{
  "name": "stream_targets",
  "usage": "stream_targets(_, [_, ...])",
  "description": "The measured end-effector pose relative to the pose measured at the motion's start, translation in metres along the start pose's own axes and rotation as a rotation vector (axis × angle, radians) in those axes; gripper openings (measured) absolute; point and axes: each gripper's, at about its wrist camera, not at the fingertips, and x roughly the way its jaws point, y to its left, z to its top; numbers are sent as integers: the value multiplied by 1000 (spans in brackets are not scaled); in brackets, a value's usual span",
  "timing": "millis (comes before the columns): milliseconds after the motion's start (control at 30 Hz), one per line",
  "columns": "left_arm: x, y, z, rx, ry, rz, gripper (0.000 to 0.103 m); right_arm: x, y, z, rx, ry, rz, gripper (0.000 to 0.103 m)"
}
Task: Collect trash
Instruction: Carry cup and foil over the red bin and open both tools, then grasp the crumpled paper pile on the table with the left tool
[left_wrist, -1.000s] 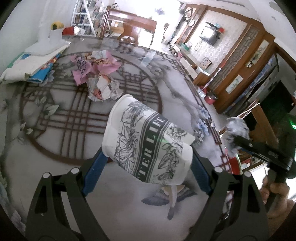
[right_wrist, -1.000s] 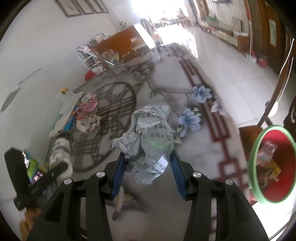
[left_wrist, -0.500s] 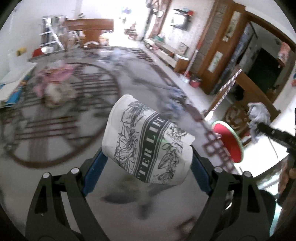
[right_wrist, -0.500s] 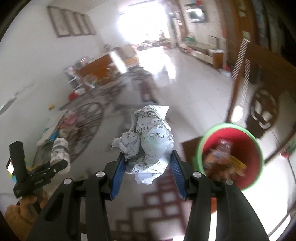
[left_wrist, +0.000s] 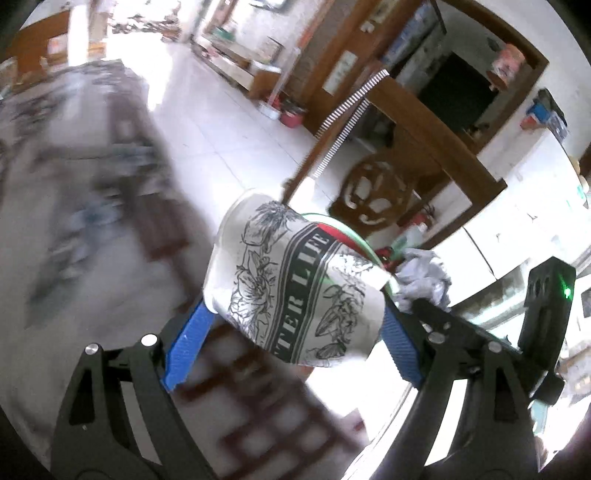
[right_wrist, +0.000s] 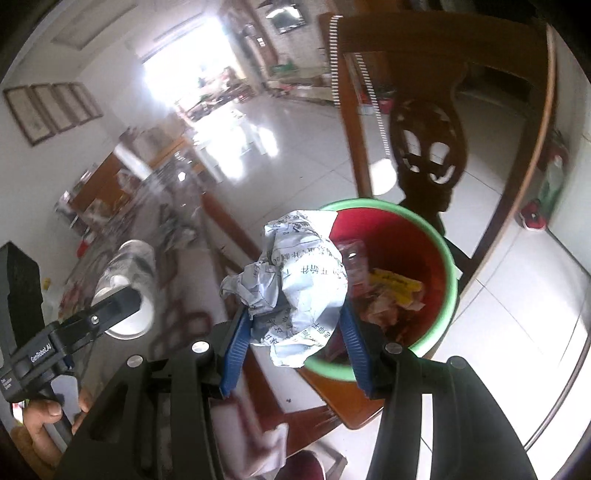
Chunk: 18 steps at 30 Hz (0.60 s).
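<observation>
My left gripper (left_wrist: 295, 314) is shut on a white paper cup (left_wrist: 291, 273) with a black floral print, held tilted between the blue pads. Just behind the cup shows the green rim of a red bin (left_wrist: 364, 245). My right gripper (right_wrist: 295, 328) is shut on a crumpled newspaper ball (right_wrist: 303, 280), which hangs over the near edge of the bin (right_wrist: 452, 280). The bin holds wrappers, among them a yellow one (right_wrist: 397, 284). From the right wrist, the left gripper (right_wrist: 125, 299) and its cup (right_wrist: 129, 269) sit to the left, over the table's edge.
The bin stands on the seat of a dark wooden chair (right_wrist: 424, 147), with a carved back behind it. The patterned table (left_wrist: 74, 221) lies blurred to the left. White tiled floor (right_wrist: 517, 295) surrounds the chair. A person's hand (right_wrist: 48, 424) holds the left gripper's handle.
Both grippers have swung away from the table and its paper scraps toward the chair. The bin has come from the far right to directly behind the newspaper ball. Both grips are unchanged.
</observation>
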Motion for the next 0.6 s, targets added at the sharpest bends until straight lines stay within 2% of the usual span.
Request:
stream_targets(133, [33,-23,12,58,46,-13,84,10,-18,3,46,1,-26,50])
stream_targets(200, [42,-30,15,65,70,-32,85,13,-19,4,51,-6,-41,55])
stream_targets(267, [49,-37,16,70,95,-45,89,18,-23,6,61,-8,-55,73])
stream_targets(333, [52,-39,17,72,108,-60,93,20,-27,6,80,-24,-79,79])
stream_targets(467, [47,-40,13,78,103,-71,96,24,-32,4,122,-9,-86,80])
stream_targets(600, [10,-17,3,79,12,-7,96,11,-19,2,119,1,-57,80])
